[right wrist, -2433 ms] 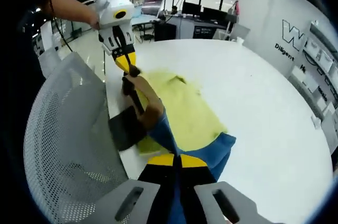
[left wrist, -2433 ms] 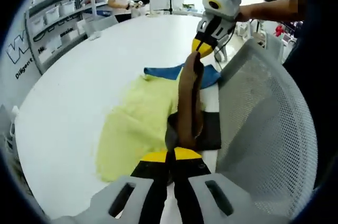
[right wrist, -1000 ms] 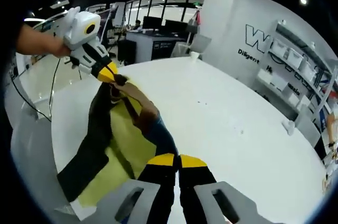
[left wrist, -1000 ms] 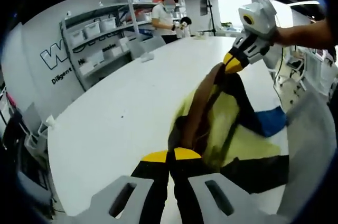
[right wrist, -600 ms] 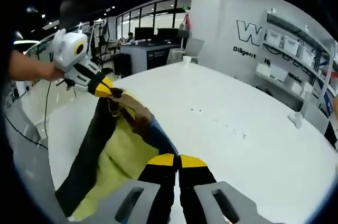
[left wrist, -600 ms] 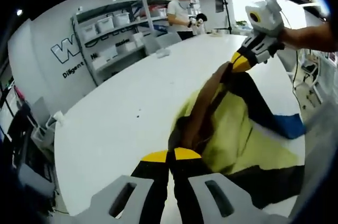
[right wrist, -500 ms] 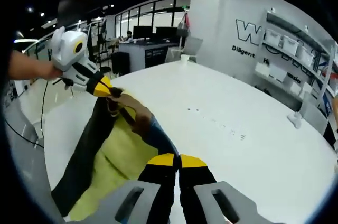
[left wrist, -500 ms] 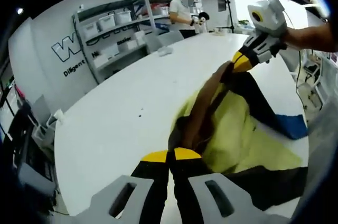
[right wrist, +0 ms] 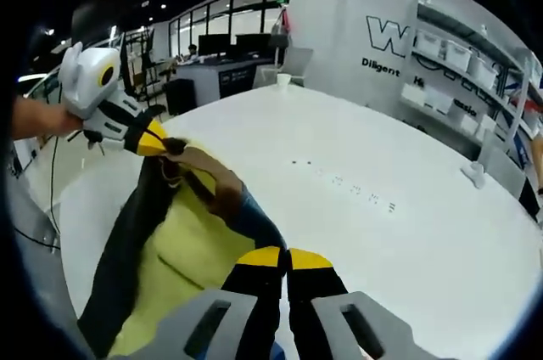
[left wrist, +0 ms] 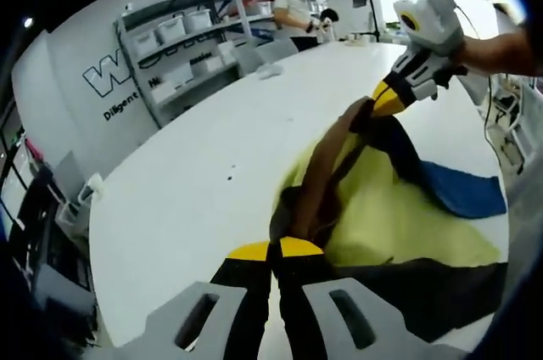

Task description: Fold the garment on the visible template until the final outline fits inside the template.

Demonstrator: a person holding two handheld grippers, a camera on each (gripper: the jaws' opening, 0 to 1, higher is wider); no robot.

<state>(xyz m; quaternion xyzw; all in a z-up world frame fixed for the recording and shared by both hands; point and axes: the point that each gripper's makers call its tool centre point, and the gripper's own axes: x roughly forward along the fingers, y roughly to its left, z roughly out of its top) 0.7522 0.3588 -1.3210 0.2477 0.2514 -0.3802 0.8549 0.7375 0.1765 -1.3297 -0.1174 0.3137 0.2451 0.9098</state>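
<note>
Pinching the garment (left wrist: 373,199) edge, both grippers hold it above the broad white table (left wrist: 204,173).

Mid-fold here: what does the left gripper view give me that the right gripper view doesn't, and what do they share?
Left gripper view alone: the garment's blue panel lying flat on the table, a person standing by the far shelves, and the right gripper pinching the brown edge.

Right gripper view alone: a row of small dark marks on the white tabletop, a white cup at the far edge, and the left gripper holding the other end.

Both: the yellow garment with its brown band stretched between shut jaws above the white table.
</note>
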